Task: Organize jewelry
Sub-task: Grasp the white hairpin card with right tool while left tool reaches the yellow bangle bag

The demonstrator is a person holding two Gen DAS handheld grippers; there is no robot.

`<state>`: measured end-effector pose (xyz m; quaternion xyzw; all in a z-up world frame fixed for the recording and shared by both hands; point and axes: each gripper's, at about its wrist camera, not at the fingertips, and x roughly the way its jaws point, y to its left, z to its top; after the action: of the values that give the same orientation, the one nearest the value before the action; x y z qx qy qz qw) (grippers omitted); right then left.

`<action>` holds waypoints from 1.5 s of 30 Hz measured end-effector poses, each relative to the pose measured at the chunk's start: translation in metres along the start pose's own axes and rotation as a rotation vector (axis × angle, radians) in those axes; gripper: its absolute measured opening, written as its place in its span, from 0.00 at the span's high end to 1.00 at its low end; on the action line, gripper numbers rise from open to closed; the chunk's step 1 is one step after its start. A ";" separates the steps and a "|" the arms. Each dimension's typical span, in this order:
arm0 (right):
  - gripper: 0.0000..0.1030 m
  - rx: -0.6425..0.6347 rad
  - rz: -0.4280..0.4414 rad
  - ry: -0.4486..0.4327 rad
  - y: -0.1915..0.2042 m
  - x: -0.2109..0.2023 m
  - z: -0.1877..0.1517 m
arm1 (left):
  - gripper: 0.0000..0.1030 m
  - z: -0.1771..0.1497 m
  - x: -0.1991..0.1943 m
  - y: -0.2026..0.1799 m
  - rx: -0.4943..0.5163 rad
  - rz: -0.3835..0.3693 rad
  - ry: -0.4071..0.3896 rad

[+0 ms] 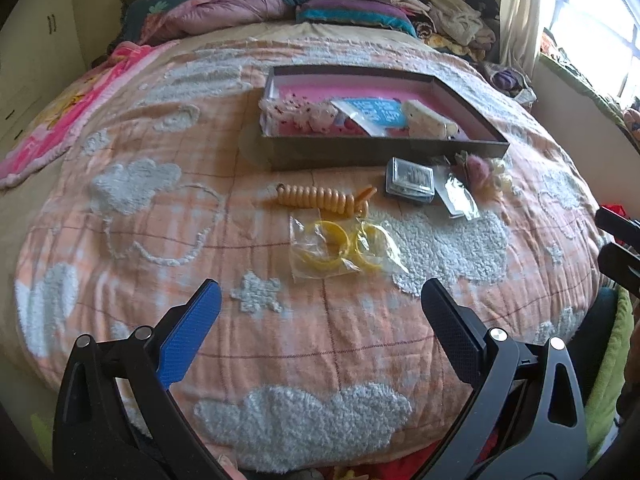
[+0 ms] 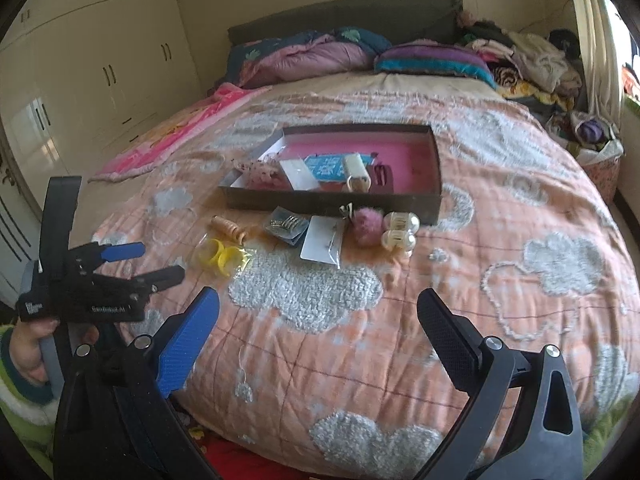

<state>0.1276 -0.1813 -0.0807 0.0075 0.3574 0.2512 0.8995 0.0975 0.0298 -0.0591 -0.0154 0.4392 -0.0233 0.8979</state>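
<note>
1. Both of my grippers hang over the near edge of the quilt [image 1: 280, 360], spread wide and gripping nothing: the left gripper [image 1: 320, 308] and the right gripper [image 2: 318, 312].
2. Loose jewelry lies just in front of the tray [image 1: 380, 154]: bagged yellow bangles [image 1: 340, 250], an orange coil [image 1: 320, 196], a clear case [image 1: 410, 180], a pink pom-pom [image 2: 366, 224] and pearly pieces [image 2: 400, 230].
3. I expect the slick bag to slide from my pads, or I pinch plastic alone and the bangles swing.
4. Soft bedding gives underfoot, so pressing down could snag quilt tufts instead.
5. Crowded pieces by the tray wall could get knocked aside if I reach carelessly.
</note>
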 end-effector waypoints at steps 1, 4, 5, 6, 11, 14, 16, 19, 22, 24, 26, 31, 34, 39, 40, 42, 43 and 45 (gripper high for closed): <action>0.04 0.001 0.003 0.007 -0.001 0.004 0.001 | 0.09 0.000 0.003 -0.001 0.002 -0.003 0.002; 0.04 0.012 0.017 0.034 -0.005 0.024 0.005 | 0.09 0.001 0.013 -0.004 0.008 -0.007 0.014; 0.05 0.016 0.022 0.042 -0.007 0.029 0.007 | 0.09 0.002 0.016 -0.005 0.012 -0.007 0.016; 0.07 0.021 0.026 0.052 -0.009 0.035 0.009 | 0.09 0.002 0.019 -0.005 0.015 -0.003 0.020; 0.18 0.051 0.064 0.097 -0.018 0.066 0.021 | 0.09 0.005 0.032 -0.003 0.005 -0.002 0.039; 0.22 0.060 0.078 0.119 -0.019 0.083 0.028 | 0.09 0.007 0.038 -0.001 -0.009 -0.010 0.046; 0.23 0.053 0.079 0.138 -0.018 0.096 0.032 | 0.09 0.009 0.041 -0.001 -0.017 -0.025 0.046; 0.25 0.042 0.065 0.170 -0.018 0.115 0.034 | 0.09 0.012 0.044 -0.001 -0.028 -0.065 0.050; 0.31 0.037 0.058 0.200 -0.018 0.129 0.034 | 0.09 0.014 0.047 -0.004 -0.016 -0.070 0.047; 0.35 0.030 0.053 0.209 -0.018 0.136 0.033 | 0.09 0.015 0.050 -0.006 -0.012 -0.073 0.051; 0.38 0.026 0.054 0.210 -0.019 0.142 0.032 | 0.09 0.017 0.055 -0.007 -0.018 -0.073 0.061; 0.61 0.014 0.049 0.201 -0.024 0.146 0.031 | 0.09 0.022 0.065 -0.011 -0.017 -0.070 0.070; 0.62 0.040 0.076 0.192 -0.031 0.139 0.030 | 0.09 0.023 0.070 -0.014 -0.012 -0.061 0.073; 0.62 0.059 0.102 0.171 -0.033 0.119 0.025 | 0.11 0.025 0.073 -0.022 0.010 -0.049 0.077; 0.62 0.061 0.104 0.166 -0.033 0.113 0.024 | 0.17 0.026 0.074 -0.023 0.018 -0.045 0.078; 0.62 0.067 0.107 0.155 -0.032 0.104 0.023 | 0.26 0.026 0.073 -0.026 0.034 -0.035 0.076; 0.62 0.069 0.106 0.148 -0.032 0.098 0.022 | 0.26 0.027 0.073 -0.028 0.040 -0.036 0.077; 0.62 0.072 0.099 0.134 -0.032 0.088 0.022 | 0.29 0.026 0.071 -0.030 0.046 -0.050 0.080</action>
<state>0.2103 -0.1654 -0.1272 0.0409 0.4246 0.2823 0.8593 0.1610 -0.0041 -0.0977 -0.0049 0.4734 -0.0562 0.8790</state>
